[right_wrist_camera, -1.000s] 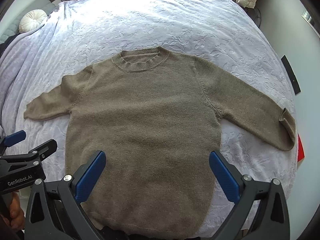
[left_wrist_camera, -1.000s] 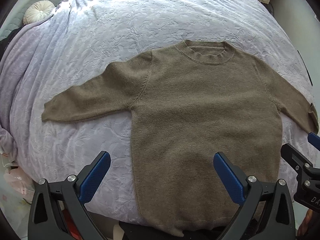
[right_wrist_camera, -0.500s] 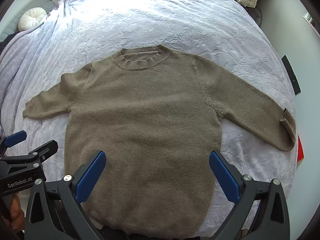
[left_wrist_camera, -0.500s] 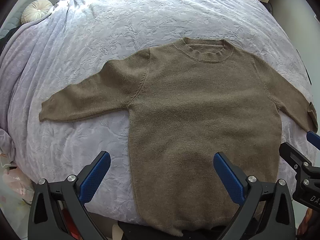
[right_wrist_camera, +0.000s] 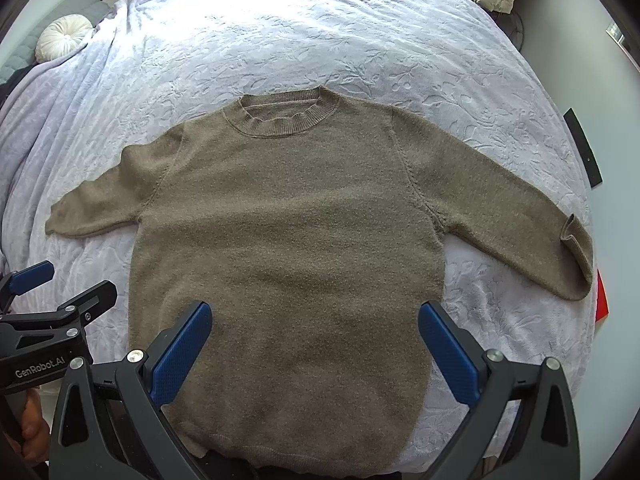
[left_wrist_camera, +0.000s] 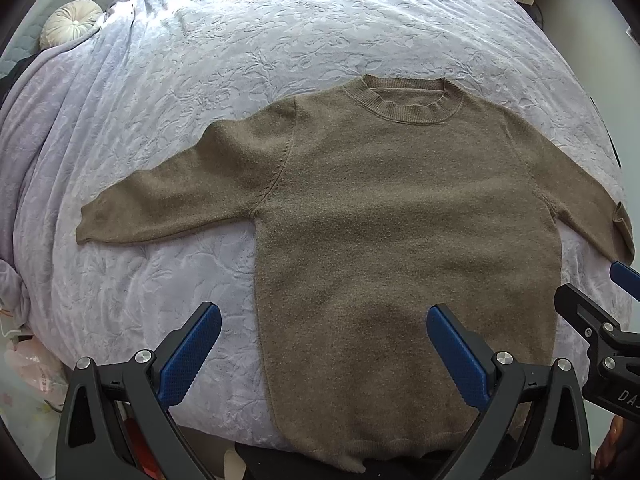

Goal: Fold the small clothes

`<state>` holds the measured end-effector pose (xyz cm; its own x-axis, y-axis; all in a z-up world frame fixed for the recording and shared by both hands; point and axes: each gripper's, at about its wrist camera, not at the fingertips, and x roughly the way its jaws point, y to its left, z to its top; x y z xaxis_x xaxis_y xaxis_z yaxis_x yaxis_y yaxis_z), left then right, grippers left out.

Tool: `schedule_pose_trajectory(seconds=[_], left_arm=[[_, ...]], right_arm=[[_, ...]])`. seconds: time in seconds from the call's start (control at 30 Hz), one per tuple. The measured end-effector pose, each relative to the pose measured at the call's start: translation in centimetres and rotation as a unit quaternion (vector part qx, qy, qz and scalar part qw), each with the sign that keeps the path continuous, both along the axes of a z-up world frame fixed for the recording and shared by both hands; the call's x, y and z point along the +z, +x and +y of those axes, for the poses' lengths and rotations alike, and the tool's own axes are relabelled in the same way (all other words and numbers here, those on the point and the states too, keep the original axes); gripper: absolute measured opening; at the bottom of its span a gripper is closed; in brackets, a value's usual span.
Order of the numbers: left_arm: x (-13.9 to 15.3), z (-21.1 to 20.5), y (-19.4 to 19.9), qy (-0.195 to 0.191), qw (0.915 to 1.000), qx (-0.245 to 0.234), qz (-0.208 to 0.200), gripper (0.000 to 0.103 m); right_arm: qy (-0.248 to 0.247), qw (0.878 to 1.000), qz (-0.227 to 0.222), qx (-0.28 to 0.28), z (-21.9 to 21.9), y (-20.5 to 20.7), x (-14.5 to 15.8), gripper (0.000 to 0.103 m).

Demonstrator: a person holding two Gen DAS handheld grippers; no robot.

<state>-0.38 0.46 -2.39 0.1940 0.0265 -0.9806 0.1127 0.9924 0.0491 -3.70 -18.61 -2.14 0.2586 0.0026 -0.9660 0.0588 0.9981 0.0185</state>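
While the brown knit sweater [left_wrist_camera: 400,240] lies face up and spread flat on the bed [left_wrist_camera: 280,32], no fold has been started, so I judge this the opening step: choosing where to take hold. It sits in the middle of the lavender bedspread [right_wrist_camera: 360,32], collar [right_wrist_camera: 284,120] toward 12 o'clock and hem [right_wrist_camera: 280,448] at 6 o'clock, right at the near edge of the bed.

The left gripper [left_wrist_camera: 324,350] hangs above the lower body of the sweater with its jaws spread wide and nothing between them; the right gripper [right_wrist_camera: 316,346] hovers the same way, jaws wide apart and empty, over the hem region. In the left wrist view the right gripper shows at 4 o'clock, just beside.

Next, in my judgement, each sleeve wants bringing across the chest. The left sleeve [left_wrist_camera: 172,204] reaches to 9 o'clock with its cuff lying flat on open bedspread, an easy edge to pinch. The right sleeve [right_wrist_camera: 512,216] runs to 3 o'clock, its cuff [right_wrist_camera: 576,252] turned slightly up and close to the bed's side edge, so a grip there needs care not to drag it off.

Room is generous toward 12 o'clock, where the bedspread is bare up to a round white cushion [right_wrist_camera: 64,36] at 10 o'clock. At 6 o'clock there is none: the hem meets the mattress edge.
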Motion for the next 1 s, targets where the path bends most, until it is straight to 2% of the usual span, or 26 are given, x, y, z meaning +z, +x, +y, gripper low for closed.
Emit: schedule_pose_trajectory(seconds=[1.0], left_arm=[[-1.2, 0.3, 0.0, -0.004, 0.9998, 0.003, 0.017, 0.103]], right_arm=[[-0.002, 1.0, 0.019, -0.012, -0.2, -0.2, -0.8, 0.103]])
